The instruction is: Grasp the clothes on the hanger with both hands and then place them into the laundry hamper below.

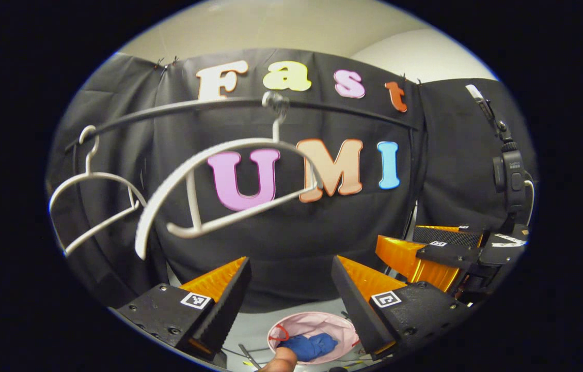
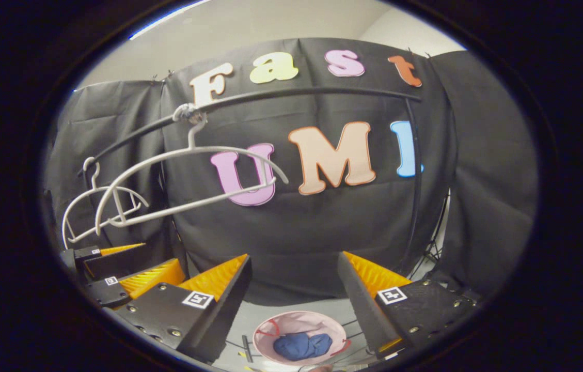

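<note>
A blue garment (image 1: 313, 345) (image 2: 299, 345) lies bunched inside the pink hamper (image 1: 322, 321) (image 2: 304, 319) on the floor below. Two bare white hangers hang on the black rail (image 1: 208, 106) (image 2: 296, 95): a near hanger (image 1: 229, 150) (image 2: 188, 153) and a farther one (image 1: 90, 178) (image 2: 96, 194) to its left. My left gripper (image 1: 291, 297) (image 2: 159, 254) is open and holds nothing, high above the hamper. My right gripper (image 2: 294, 298) (image 1: 399, 236) is open beside it, also with nothing between its fingers.
A fingertip (image 1: 278, 362) shows at the bottom edge of the left gripper view. A black camera on a pole (image 1: 510, 175) stands at the right. Thin cables (image 2: 425, 253) run down beside the rack's right upright.
</note>
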The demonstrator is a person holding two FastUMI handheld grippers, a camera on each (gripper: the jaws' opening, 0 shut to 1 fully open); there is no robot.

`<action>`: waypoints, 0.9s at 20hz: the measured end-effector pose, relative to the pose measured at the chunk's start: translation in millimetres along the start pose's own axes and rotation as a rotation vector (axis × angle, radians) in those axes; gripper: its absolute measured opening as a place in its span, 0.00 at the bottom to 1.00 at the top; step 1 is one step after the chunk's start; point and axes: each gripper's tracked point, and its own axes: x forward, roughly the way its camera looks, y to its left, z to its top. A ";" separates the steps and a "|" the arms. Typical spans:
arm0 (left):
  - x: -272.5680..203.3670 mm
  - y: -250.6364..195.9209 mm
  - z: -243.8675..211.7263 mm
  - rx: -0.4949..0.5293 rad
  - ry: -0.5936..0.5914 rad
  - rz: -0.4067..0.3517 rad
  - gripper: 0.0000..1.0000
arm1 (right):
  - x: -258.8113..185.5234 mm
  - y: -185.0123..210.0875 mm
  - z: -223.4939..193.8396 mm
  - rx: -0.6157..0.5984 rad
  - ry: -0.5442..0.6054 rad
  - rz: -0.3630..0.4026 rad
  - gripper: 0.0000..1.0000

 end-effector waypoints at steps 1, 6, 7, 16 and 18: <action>-1.5 -3.8 8.5 0.008 -0.016 -0.008 0.96 | -6.4 -2.6 7.1 0.009 -0.014 -0.009 1.00; -15.0 -10.0 41.6 0.025 -0.067 -0.022 0.95 | -35.4 -13.1 29.8 0.041 -0.074 -0.044 0.99; -19.5 -8.4 46.0 0.025 -0.078 -0.019 0.95 | -40.1 -13.8 33.7 0.038 -0.085 -0.046 0.99; -58.2 16.0 59.6 0.070 -0.143 0.033 0.96 | -77.3 4.0 20.4 -0.046 -0.150 -0.012 1.00; -63.1 8.9 52.5 0.075 -0.145 0.008 0.96 | -80.4 2.6 10.9 -0.058 -0.136 -0.034 0.99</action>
